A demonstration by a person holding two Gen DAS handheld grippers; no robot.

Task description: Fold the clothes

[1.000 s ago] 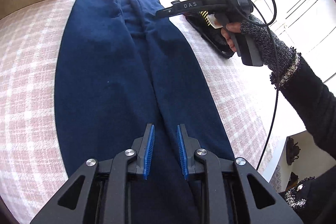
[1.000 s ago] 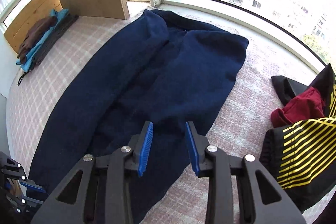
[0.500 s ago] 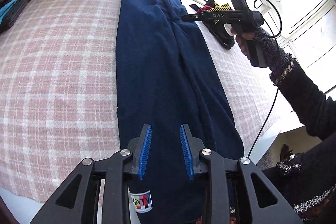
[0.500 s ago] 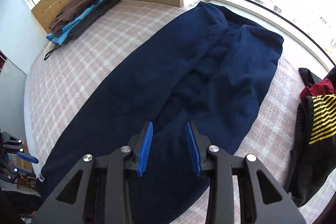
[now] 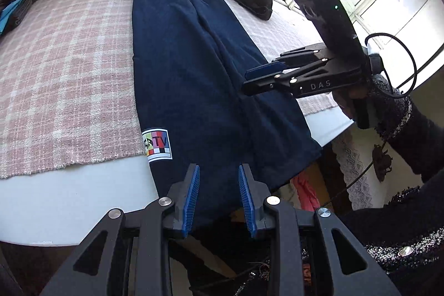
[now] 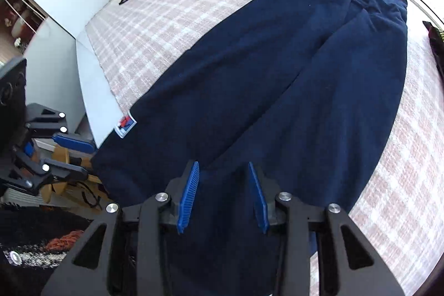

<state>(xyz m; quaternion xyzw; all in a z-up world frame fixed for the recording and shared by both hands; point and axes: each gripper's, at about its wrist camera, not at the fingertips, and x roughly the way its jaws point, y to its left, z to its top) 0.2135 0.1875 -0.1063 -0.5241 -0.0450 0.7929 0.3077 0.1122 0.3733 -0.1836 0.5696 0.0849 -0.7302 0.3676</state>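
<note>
1. The left hand-held gripper (image 5: 217, 196) has drawn back to the leg hems; its jaws stand apart, holding nothing.
2. The right hand-held gripper (image 6: 223, 192) has likewise retreated from mid-garment toward the hem end, jaws apart and empty.
3. The navy trousers (image 5: 188, 60) lie flat lengthwise on the checked bed cover (image 5: 63, 52), hems overhanging the near edge, waistband by the window.
4. Judgement: both grippers are positioned to take the hems for a first fold toward the waistband.
</note>
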